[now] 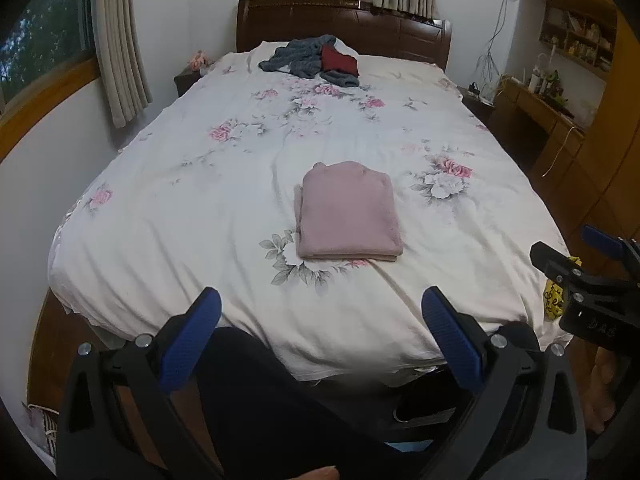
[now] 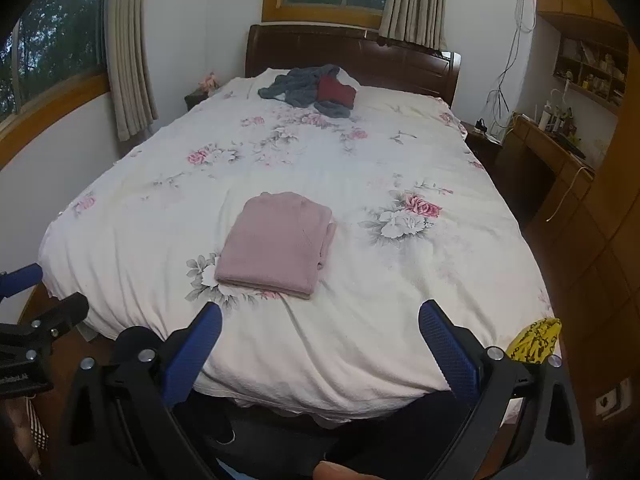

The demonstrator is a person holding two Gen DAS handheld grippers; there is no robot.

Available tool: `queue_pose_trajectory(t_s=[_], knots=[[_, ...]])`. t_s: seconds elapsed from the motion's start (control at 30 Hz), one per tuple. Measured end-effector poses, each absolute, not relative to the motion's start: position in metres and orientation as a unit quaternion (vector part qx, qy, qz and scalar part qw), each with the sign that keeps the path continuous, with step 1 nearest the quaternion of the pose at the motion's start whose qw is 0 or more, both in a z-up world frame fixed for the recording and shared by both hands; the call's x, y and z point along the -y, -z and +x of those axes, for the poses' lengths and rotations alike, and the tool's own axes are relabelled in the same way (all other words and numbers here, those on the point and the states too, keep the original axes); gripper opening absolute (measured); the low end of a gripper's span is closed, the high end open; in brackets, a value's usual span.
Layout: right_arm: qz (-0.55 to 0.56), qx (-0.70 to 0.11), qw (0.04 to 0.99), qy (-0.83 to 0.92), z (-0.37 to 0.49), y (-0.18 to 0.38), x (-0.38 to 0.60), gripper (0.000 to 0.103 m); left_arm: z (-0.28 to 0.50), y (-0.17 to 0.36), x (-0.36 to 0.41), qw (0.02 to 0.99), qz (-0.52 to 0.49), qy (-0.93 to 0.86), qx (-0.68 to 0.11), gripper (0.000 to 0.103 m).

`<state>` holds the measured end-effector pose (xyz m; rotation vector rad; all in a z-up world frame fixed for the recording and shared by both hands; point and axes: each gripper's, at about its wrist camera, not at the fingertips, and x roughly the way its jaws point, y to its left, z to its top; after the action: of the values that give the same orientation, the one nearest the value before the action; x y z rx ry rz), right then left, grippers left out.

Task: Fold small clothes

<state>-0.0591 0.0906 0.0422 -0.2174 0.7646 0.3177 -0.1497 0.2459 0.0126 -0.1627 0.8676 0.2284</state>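
Observation:
A pink garment [image 1: 349, 213] [image 2: 277, 243] lies folded into a neat rectangle on the near half of the floral bedspread [image 1: 200, 184] [image 2: 380, 280]. A crumpled grey garment [image 1: 304, 60] [image 2: 298, 86] and a dark red one [image 1: 339, 60] [image 2: 337, 91] lie near the headboard. My left gripper [image 1: 320, 320] is open at the foot of the bed, short of the pink garment, with nothing between its blue pads. My right gripper [image 2: 320, 332] is open too, held back from the bed's near edge. Each gripper shows at the side of the other's view.
A dark wooden headboard [image 1: 344, 24] backs the bed. Curtained windows are at left and behind. A wooden desk [image 1: 536, 108] and shelves stand on the right, with wood floor beside the bed. A yellow patterned item [image 2: 536, 340] sits at the bed's near right corner.

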Motion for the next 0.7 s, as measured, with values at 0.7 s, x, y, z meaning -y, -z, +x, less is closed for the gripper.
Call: queue_pose_trajectory(t_s=[0.7], knots=[[-0.098,-0.384,0.906,-0.153,-0.045,-0.034,-0.086,0.099,-0.134,-0.006,-0.241,0.892,-0.069,-0.109,-0.433,0.1]])
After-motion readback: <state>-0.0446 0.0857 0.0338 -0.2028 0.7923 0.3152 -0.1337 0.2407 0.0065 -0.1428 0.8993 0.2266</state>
